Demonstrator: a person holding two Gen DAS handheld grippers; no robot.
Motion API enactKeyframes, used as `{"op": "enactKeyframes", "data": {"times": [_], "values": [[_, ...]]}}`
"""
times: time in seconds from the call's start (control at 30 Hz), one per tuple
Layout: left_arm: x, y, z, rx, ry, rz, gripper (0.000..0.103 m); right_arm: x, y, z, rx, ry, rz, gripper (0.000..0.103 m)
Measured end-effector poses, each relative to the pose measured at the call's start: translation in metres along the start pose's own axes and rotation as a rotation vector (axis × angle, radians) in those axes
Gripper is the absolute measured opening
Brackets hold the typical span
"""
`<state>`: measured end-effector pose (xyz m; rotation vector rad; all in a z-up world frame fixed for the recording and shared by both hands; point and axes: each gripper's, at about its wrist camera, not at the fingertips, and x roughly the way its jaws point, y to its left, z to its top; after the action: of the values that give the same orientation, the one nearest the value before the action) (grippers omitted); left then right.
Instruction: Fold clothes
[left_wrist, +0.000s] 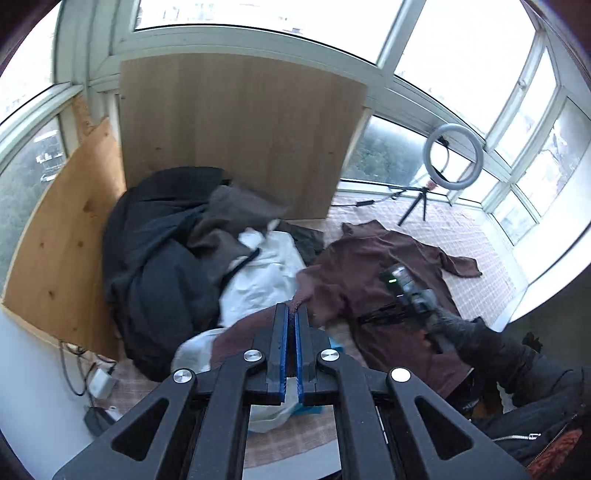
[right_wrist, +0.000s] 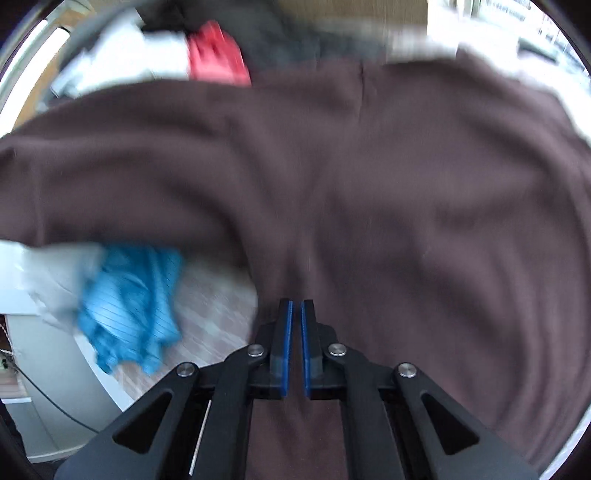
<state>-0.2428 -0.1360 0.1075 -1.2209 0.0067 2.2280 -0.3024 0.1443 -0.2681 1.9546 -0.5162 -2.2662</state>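
A brown long-sleeved garment (left_wrist: 373, 266) lies spread on the checked surface (left_wrist: 472, 236), one sleeve out to the right. My left gripper (left_wrist: 295, 308) is shut on a lifted edge of the brown garment near its left side. My right gripper (right_wrist: 296, 303) is shut on the same brown garment (right_wrist: 369, 177), which fills most of the blurred right wrist view. The right gripper also shows in the left wrist view (left_wrist: 406, 291), down on the garment's middle.
A pile of dark, grey and white clothes (left_wrist: 192, 258) lies left of the brown garment, against wooden boards (left_wrist: 236, 129). A ring light on a tripod (left_wrist: 452, 157) stands by the windows. A blue cloth (right_wrist: 129, 302) and a red cloth (right_wrist: 218, 55) lie nearby.
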Motion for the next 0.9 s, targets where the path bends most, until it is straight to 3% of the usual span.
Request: {"op": "enactKeyframes", "data": {"times": [0.3,0.33,0.4,0.53,0.63,0.7,0.8,0.9], "values": [[0.017,-0.158,-0.037,0.086,0.008,-0.015,0.003,-0.064,-0.039,0.022,-0.099,-0.062,0.034,0.007],[0.024,-0.178,-0.047,0.085,0.022,-0.018,0.003,-0.074,-0.048,0.027,-0.095,-0.069,0.032,0.008],[0.04,-0.213,-0.07,0.079,0.053,-0.023,0.003,-0.093,-0.063,0.032,-0.095,-0.082,0.008,0.024],[0.076,-0.276,-0.123,0.061,0.125,-0.039,0.003,-0.14,-0.082,0.025,-0.148,-0.078,-0.007,0.029],[0.109,-0.308,-0.157,0.061,0.197,-0.062,0.003,-0.172,-0.094,0.019,-0.185,-0.1,-0.017,0.037],[0.135,-0.322,-0.175,0.074,0.245,-0.049,0.003,-0.182,-0.095,0.016,-0.208,-0.118,-0.004,0.055],[0.172,-0.334,-0.197,0.09,0.307,-0.011,0.003,-0.178,-0.087,0.021,-0.237,-0.125,0.017,0.055],[0.199,-0.345,-0.21,0.098,0.337,-0.025,0.004,-0.161,-0.079,0.028,-0.222,-0.075,0.087,0.055]]}}
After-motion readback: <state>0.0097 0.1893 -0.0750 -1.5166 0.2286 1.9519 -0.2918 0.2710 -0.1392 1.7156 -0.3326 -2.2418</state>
